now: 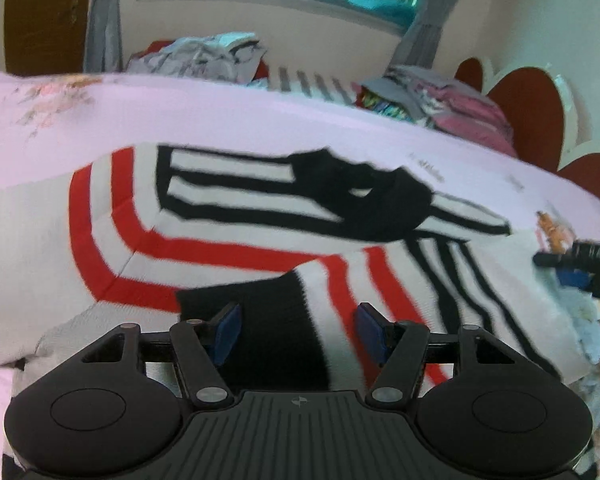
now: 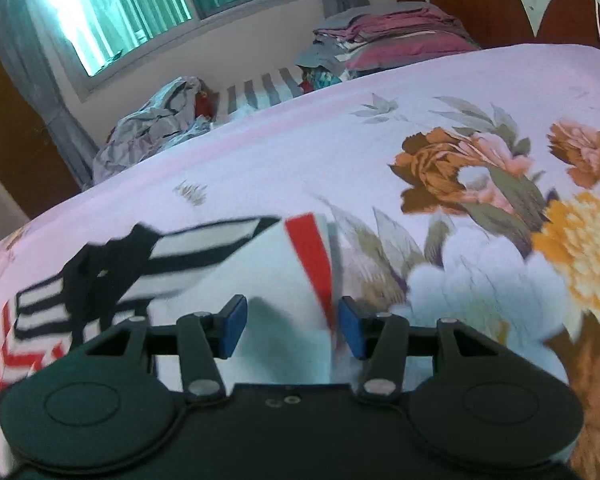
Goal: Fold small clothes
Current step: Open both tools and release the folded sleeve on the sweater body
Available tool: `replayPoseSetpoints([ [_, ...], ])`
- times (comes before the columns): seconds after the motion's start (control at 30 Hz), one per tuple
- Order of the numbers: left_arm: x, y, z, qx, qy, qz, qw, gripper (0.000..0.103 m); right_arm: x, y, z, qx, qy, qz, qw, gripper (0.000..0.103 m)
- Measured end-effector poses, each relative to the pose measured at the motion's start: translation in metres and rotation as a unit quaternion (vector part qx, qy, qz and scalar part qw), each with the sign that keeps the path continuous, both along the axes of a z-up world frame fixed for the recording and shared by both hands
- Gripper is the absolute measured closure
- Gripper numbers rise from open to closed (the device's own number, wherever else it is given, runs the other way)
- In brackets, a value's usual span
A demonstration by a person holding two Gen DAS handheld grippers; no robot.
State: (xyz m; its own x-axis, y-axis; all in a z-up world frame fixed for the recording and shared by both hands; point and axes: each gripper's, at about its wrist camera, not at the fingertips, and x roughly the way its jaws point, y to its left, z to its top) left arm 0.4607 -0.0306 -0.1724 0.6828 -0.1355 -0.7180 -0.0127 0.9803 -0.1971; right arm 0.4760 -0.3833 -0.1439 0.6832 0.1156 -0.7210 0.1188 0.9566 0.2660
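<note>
Both the left gripper (image 1: 298, 330) and right gripper (image 2: 293, 327) stand open, empty, over the striped sweater (image 1: 228, 240), its body stretching toward 11 o'clock.

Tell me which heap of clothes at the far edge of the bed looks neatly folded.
The pink and grey stack near the red headboard: its layers lie flat. The grey and white heap under the window is crumpled.

Both wrist views look down close over the blurred striped garment (image 1: 236, 240).
</note>
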Motion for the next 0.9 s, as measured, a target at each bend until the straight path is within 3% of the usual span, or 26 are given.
replayPoseSetpoints([
  [0.03, 0.001, 0.001, -0.003, -0.002, 0.002, 0.000, 1.0000, 0.040, 0.006, -0.001, -0.002, 0.003, 0.005, -0.003, 1.000, 0.060],
  [0.07, 0.001, 0.001, -0.005, 0.001, -0.002, -0.001, 1.0000, 0.040, 0.010, -0.001, -0.005, 0.002, 0.010, -0.007, 1.000, 0.080],
  [0.17, 0.000, -0.002, -0.006, 0.015, -0.007, -0.006, 0.9998, 0.040, 0.013, 0.004, -0.007, -0.037, 0.010, -0.008, 0.999, 0.090],
  [0.23, 0.000, -0.001, -0.005, 0.012, -0.006, -0.005, 0.9999, 0.040, 0.013, 0.003, -0.011, -0.074, 0.004, -0.019, 0.997, 0.089],
  [0.37, 0.000, -0.004, -0.003, 0.023, -0.002, -0.011, 0.9997, 0.039, 0.014, 0.008, -0.009, -0.098, 0.004, -0.003, 0.995, 0.085],
  [0.6, 0.000, -0.006, 0.002, 0.026, 0.010, -0.007, 0.9996, 0.032, -0.024, 0.030, 0.023, -0.081, -0.042, 0.032, 0.995, 0.068],
  [0.8, -0.001, -0.008, 0.001, 0.040, 0.010, -0.011, 0.9991, 0.031, -0.035, 0.056, -0.003, -0.121, 0.004, 0.063, 0.991, 0.067],
  [0.9, -0.004, -0.005, 0.009, 0.040, 0.016, -0.004, 0.9991, 0.031, -0.041, 0.058, 0.006, -0.109, -0.001, 0.056, 0.992, 0.065],
])
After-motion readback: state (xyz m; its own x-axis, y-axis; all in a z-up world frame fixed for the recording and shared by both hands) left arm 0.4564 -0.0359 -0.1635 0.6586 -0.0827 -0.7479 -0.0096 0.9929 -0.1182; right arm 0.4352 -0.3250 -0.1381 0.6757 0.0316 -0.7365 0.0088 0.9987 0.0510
